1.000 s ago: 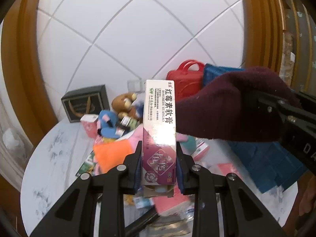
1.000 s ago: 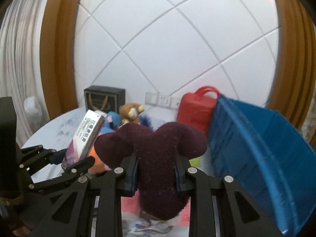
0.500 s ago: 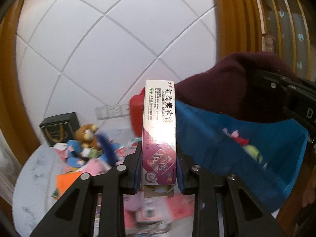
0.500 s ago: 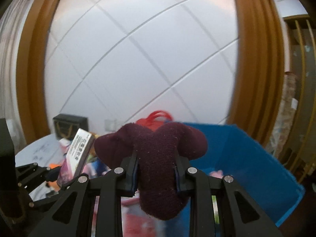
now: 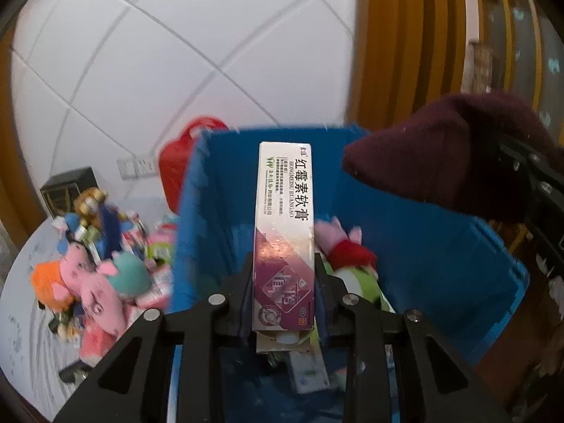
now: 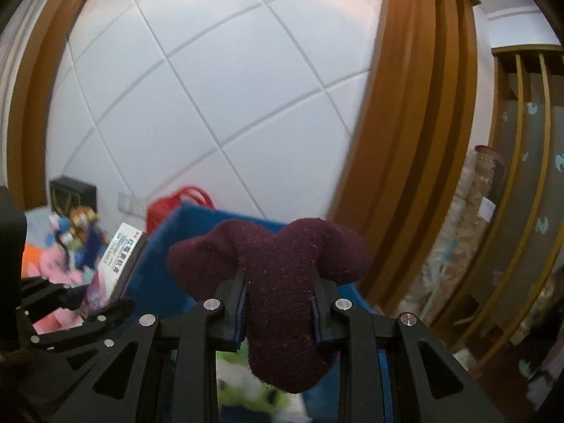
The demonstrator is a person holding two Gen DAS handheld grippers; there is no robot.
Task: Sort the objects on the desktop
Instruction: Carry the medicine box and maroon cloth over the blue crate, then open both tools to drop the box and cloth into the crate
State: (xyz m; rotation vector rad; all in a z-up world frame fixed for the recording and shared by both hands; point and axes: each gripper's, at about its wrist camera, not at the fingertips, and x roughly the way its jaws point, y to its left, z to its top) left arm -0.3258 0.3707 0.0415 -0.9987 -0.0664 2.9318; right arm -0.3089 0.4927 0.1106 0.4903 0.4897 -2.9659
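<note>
Change since a second ago: both grippers now hanging over the blue bin (image 5: 440,246), no longer over the heap of toys and packets (image 5: 98,275) on the marble table (image 5: 24,320); heap now lying left of the bin.
Left gripper (image 5: 283,278): clenching the lower end of the ointment box (image 5: 283,225), grip unchanged.
Ointment box: standing upright between the jaws, upper part reaching far past the fingertips, printed face toward the camera, above the bin's interior.
Right gripper (image 6: 278,306): squeezing the maroon plush piece (image 6: 275,268) at its middle, as before.
Maroon plush piece: bulging out beyond the fingertips and to both sides, over the bin, right of the box.
Bin contents: pink and green soft toys (image 5: 347,264) lying inside.
Red bag (image 5: 176,162): sitting at the bin's far left.
</note>
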